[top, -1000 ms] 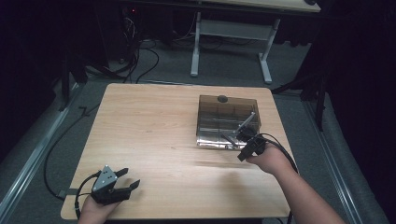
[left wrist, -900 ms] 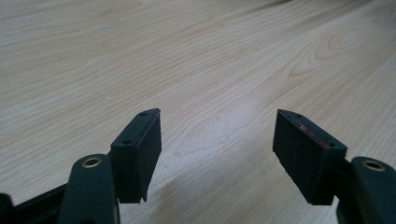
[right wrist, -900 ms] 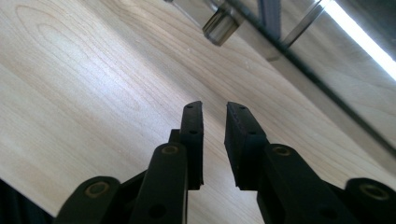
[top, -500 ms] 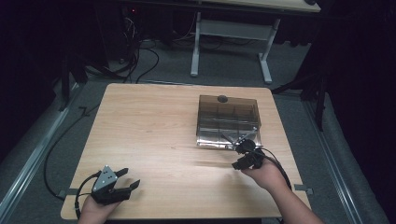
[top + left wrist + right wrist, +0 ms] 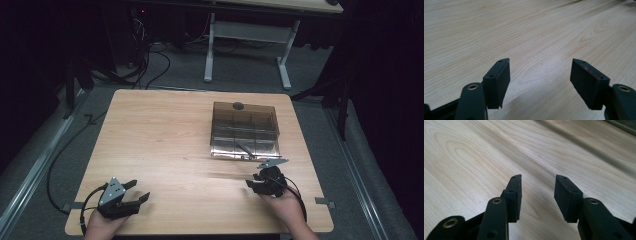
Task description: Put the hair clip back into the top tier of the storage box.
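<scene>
A smoky clear compartment box (image 5: 244, 131) lies on the right half of the wooden table (image 5: 165, 135), with a dark round knob (image 5: 238, 106) at its far edge. My right gripper (image 5: 253, 181) rests low near the table's front edge, a short way in front of the box and apart from it. Its jaws stand open over bare wood (image 5: 537, 195). At the front left corner my left gripper (image 5: 138, 191) sits held in a hand. Its jaws are spread wide with nothing between them (image 5: 540, 82).
A thin dark sliver (image 5: 245, 148) shows inside the box's front row. Beyond the table stand a white desk frame (image 5: 247, 37) and loose cables (image 5: 150, 60) on the grey floor. A cable (image 5: 55, 170) runs off the table's left side.
My right gripper has drawn back from the box's front edge toward the table's near edge. The left gripper has stayed put.
</scene>
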`<state>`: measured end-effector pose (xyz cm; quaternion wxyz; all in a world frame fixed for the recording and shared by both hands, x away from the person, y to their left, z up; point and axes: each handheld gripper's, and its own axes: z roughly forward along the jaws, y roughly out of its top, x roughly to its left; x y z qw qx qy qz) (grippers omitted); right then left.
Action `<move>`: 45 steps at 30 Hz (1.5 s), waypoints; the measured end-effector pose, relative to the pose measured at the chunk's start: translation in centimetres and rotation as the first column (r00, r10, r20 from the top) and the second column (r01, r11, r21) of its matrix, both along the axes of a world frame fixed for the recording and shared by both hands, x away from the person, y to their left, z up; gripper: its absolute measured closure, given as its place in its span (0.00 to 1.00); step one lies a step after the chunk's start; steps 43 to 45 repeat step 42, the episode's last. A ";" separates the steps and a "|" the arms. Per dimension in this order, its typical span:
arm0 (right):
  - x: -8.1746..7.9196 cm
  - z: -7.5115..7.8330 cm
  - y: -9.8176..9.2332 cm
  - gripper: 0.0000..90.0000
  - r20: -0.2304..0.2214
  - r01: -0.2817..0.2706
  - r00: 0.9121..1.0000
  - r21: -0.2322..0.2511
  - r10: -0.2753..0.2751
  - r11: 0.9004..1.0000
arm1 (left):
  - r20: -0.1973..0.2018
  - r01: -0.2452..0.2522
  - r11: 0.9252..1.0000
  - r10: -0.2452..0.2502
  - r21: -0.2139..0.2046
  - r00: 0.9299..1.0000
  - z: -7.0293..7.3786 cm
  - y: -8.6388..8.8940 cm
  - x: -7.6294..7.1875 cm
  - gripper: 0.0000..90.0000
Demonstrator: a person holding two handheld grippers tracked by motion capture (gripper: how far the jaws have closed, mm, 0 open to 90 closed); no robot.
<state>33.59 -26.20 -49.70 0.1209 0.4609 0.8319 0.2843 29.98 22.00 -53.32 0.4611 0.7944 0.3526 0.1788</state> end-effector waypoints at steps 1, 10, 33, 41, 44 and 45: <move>-0.3 -0.3 -0.2 0.64 0.020 0.003 1.000 0.013 -0.004 1.000 | 0.002 -0.001 1.000 0.001 0.001 1.000 0.0 0.0 0.0 0.36; -2.3 -1.5 -0.8 0.62 0.161 0.014 0.987 0.094 -0.029 0.995 | 0.012 -0.011 1.000 0.011 -0.001 1.000 0.0 0.0 -0.1 0.36; -4.6 -3.0 -1.5 0.56 0.292 0.042 0.949 0.261 -0.120 0.964 | 0.011 -0.023 1.000 0.023 0.009 1.000 0.0 -0.1 0.0 0.36; -4.5 -3.0 -1.5 0.56 0.284 0.064 0.949 0.258 -0.139 0.964 | 0.013 -0.009 1.000 0.009 0.010 1.000 0.0 -0.1 0.0 0.36; -4.5 -3.0 -1.5 0.56 0.281 0.068 0.949 0.260 -0.143 0.963 | 0.012 -0.008 1.000 0.007 0.010 1.000 0.0 -0.1 0.0 0.36; -4.5 -3.0 -1.5 0.56 0.281 0.068 0.949 0.260 -0.143 0.963 | 0.012 -0.008 1.000 0.007 0.010 1.000 0.0 -0.1 0.0 0.36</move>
